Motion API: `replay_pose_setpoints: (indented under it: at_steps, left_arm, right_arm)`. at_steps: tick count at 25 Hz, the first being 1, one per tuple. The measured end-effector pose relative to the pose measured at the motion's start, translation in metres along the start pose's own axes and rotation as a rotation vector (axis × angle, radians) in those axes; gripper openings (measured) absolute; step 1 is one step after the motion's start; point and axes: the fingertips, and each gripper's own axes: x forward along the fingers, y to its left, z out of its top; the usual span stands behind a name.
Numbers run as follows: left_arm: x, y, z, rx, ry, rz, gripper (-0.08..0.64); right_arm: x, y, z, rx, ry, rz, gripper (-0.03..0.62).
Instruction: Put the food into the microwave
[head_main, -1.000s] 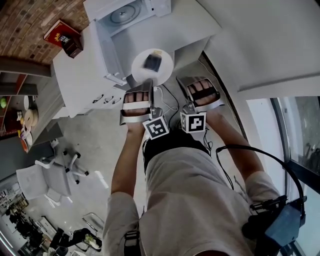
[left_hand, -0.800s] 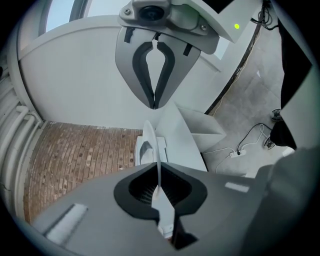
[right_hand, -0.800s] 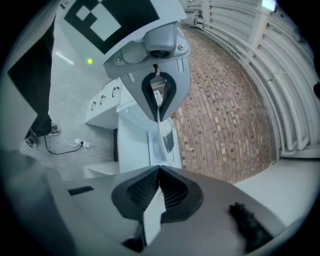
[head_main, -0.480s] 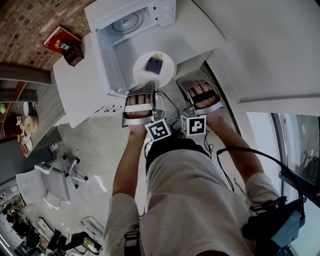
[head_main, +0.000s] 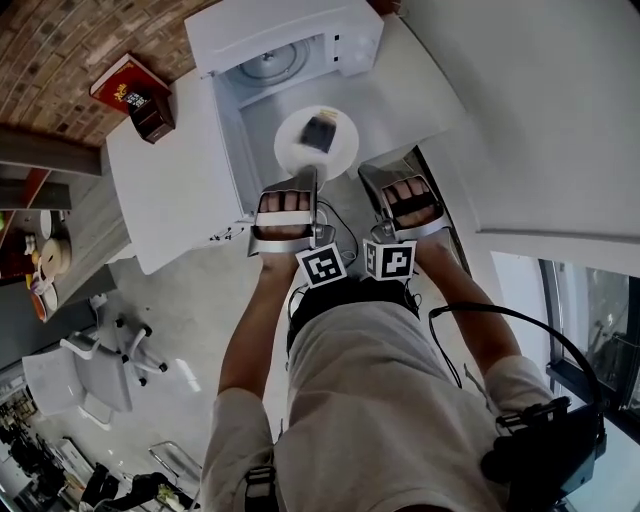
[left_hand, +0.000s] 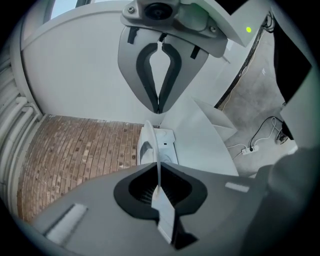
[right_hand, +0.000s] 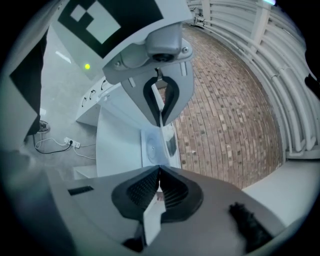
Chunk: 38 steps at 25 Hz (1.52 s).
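A white plate (head_main: 318, 150) carries a dark block of food (head_main: 320, 131). It hangs level just in front of the open white microwave (head_main: 345, 40), whose glass turntable (head_main: 270, 62) shows inside. My left gripper (head_main: 303, 183) is shut on the plate's near left rim. My right gripper (head_main: 366, 177) is shut on its near right rim. In the left gripper view the plate (left_hand: 149, 146) stands edge-on between the pads of the left gripper (left_hand: 158, 172), with the microwave (left_hand: 167, 146) behind. The right gripper (right_hand: 160, 174) pinches a thin white rim, and the turntable (right_hand: 150, 147) lies ahead.
The microwave's door (head_main: 226, 135) is swung open to the left over the white counter (head_main: 160, 175). A red box (head_main: 132, 88) lies on the counter by the brick wall (head_main: 60, 50). Cables (head_main: 340, 215) trail on the floor below. An office chair (head_main: 95, 365) stands at the lower left.
Both grippers have carried the plate forward together, from over the counter's edge to just in front of the microwave's opening. Both grips have stayed the same.
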Motion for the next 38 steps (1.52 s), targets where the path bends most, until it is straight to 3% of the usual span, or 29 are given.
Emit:
replay_pose_setpoints:
  at_steps: [8,18,24,31,38]
  left_arm:
    - [0.038,0.003,-0.006,-0.016,0.028,-0.010,0.020]
    - [0.112,-0.004,-0.008,-0.072,0.164,-0.029,0.020]
    - [0.152,-0.005,-0.012,-0.084,0.223,-0.020,0.020]
    - [0.182,-0.023,-0.026,-0.126,0.294,-0.046,0.020]
    - [0.208,-0.037,-0.047,-0.133,0.344,-0.055,0.020]
  right_arm:
    - [0.032,0.000,0.000,-0.012,-0.071,0.013,0.009]
    - [0.093,0.004,-0.026,-0.045,-0.234,0.038,0.011]
    - [0.138,-0.001,-0.043,-0.064,-0.281,0.016,0.011]
    - [0.172,0.010,-0.046,-0.077,-0.344,0.053,0.011]
    - [0.205,0.015,-0.039,-0.088,-0.382,0.038,0.011]
